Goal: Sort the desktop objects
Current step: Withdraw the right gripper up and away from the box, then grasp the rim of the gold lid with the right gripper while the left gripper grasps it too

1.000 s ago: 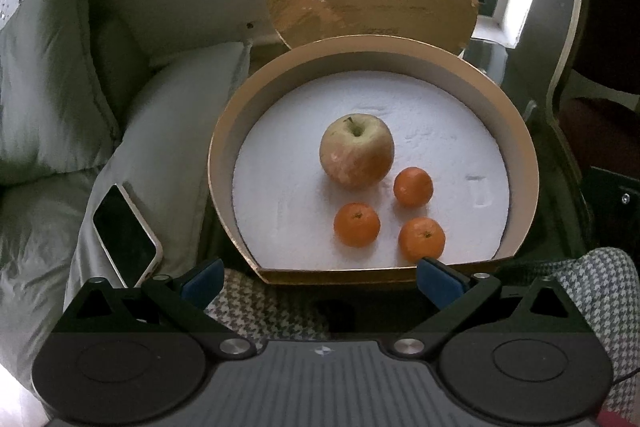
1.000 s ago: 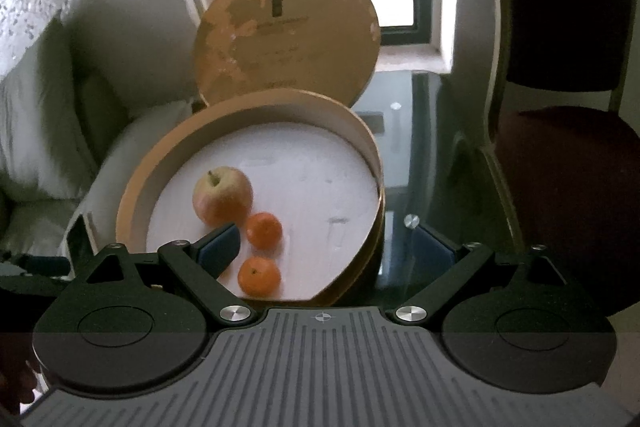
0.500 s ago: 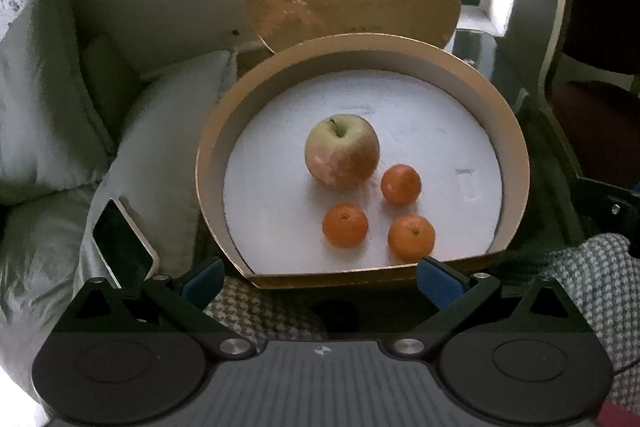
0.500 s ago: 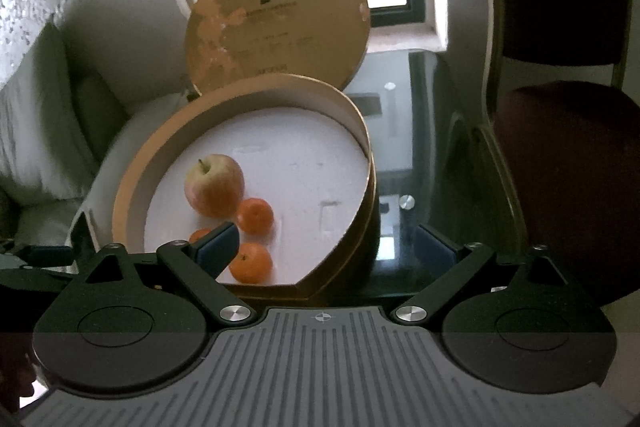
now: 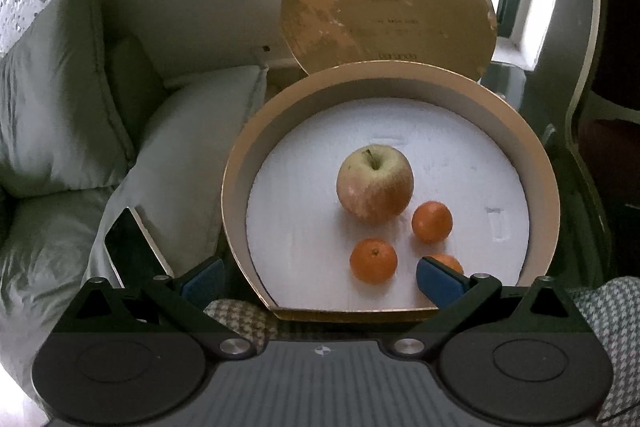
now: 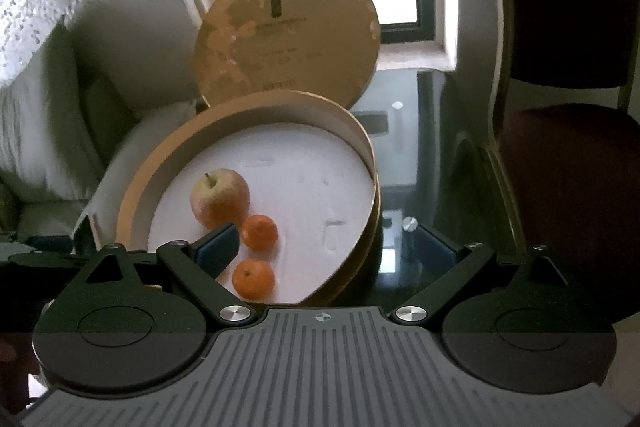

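Note:
A round gold box (image 5: 240, 163) with a white foam floor holds an apple (image 5: 374, 185) and three tangerines (image 5: 373, 260). Its gold lid (image 5: 388, 3) leans upright behind it. My left gripper (image 5: 320, 281) is open and empty, hovering at the box's near rim; its right finger hides part of one tangerine (image 5: 448, 259). In the right wrist view the box (image 6: 132, 195), apple (image 6: 220, 197) and two tangerines (image 6: 260, 231) sit left of centre. My right gripper (image 6: 328, 247) is open and empty above the box's right rim.
A phone (image 5: 132, 251) leans on grey cushions (image 5: 60, 131) left of the box. A houndstooth cloth (image 5: 608, 311) lies in front. The box stands on a dark glass table (image 6: 404, 131). A dark red chair (image 6: 568, 163) stands at the right.
Both grippers have shifted left and slightly forward, so the box now sits further right in both views. The left gripper's right finger now covers one tangerine. The fruit has not moved.

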A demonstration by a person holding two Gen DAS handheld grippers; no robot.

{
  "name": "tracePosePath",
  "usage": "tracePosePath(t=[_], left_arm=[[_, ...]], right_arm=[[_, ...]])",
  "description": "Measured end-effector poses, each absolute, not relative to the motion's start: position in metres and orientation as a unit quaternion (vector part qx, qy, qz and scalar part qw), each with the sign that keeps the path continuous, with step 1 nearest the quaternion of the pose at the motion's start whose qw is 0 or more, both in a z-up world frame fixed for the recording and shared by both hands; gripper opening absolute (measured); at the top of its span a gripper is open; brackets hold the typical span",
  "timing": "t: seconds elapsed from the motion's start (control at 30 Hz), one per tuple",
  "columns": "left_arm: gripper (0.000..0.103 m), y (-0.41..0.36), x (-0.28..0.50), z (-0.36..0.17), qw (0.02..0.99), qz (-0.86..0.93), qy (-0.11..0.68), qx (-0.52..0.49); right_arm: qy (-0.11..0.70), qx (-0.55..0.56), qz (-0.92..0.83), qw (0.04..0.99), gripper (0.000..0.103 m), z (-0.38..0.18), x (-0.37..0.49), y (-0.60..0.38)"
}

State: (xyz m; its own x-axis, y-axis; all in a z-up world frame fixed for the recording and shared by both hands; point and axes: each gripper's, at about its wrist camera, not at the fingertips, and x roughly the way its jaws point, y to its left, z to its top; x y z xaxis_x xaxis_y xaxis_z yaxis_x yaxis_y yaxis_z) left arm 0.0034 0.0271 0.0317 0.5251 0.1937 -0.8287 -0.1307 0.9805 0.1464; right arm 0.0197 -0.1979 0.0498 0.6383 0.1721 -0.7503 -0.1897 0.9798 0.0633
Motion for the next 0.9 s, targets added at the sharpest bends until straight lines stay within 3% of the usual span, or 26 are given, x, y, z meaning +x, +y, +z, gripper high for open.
tracePosePath(t=[0.43, 0.7, 0.9], left_arm=[[0.102, 0.049, 0.024, 0.045, 0.881, 0.073, 0.467, 0.023], [0.102, 0.087, 0.057, 0.085, 0.904, 0.069, 0.418, 0.057], [0.102, 0.115, 0.098, 0.114, 0.923, 0.038, 0.382, 0.022]], right_arm=[[0.392, -0.037, 0.113, 0.912, 0.097, 0.069, 0.035, -0.175], [0.332, -0.069, 0.127, 0.932, 0.101, 0.118, 0.071, -0.158], [0.307, -0.051, 0.123, 0.943, 0.101, 0.149, 0.12, -0.147]])
